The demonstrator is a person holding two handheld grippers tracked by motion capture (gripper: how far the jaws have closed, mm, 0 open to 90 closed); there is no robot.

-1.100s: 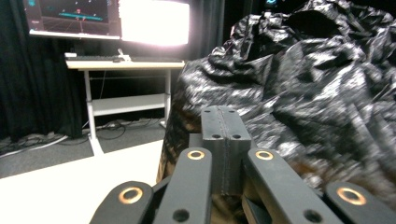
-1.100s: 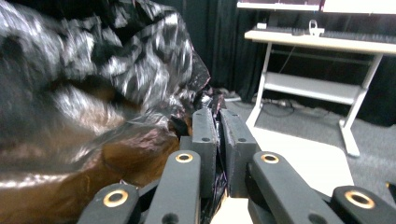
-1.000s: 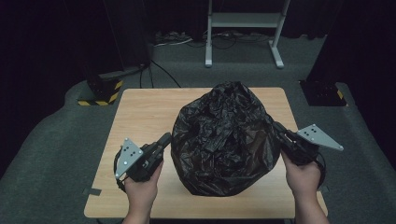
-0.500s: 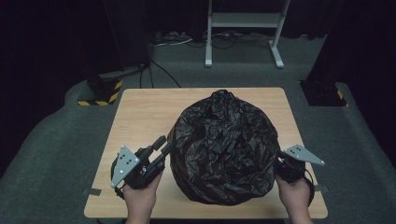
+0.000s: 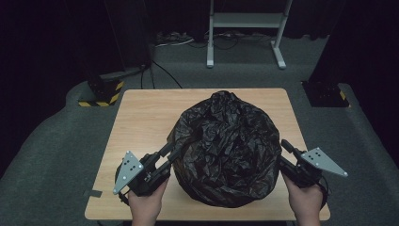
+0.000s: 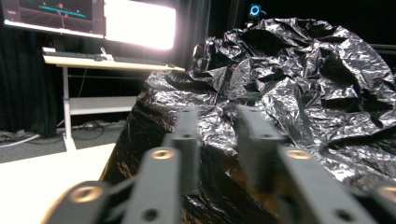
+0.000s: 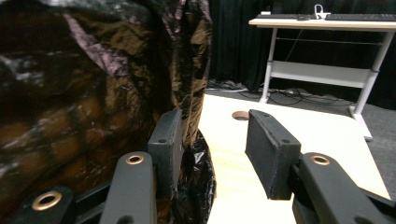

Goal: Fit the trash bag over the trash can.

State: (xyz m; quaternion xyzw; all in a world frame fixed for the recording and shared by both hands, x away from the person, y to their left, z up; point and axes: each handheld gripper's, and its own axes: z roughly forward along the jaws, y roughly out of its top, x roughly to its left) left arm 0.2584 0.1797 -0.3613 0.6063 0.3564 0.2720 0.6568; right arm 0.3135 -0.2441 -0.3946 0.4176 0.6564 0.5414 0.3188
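Black crinkled plastic bag [image 5: 225, 150], bulging mid-frame on the pale wooden table [image 5: 141, 113], sits freed: left gripper [image 5: 172, 151] narrowing emptily, right gripper [image 5: 285, 153] lower, opening, suggesting regrasping.

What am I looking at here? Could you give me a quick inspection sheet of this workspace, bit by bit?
Surface: wooden table, bare around the bag.
Job's things: crumpled black plastic bag, bulging, in the table's middle.
Clutter: nothing seen.
Grippers: left tongs at the bag's left side, jaws just closing; right tongs open beside its right edge, jaws just opening, nothing clamped.
Cables: cords on the floor behind the table.
Surroundings: dark carpet, white desk frame, yellow-black striped block.
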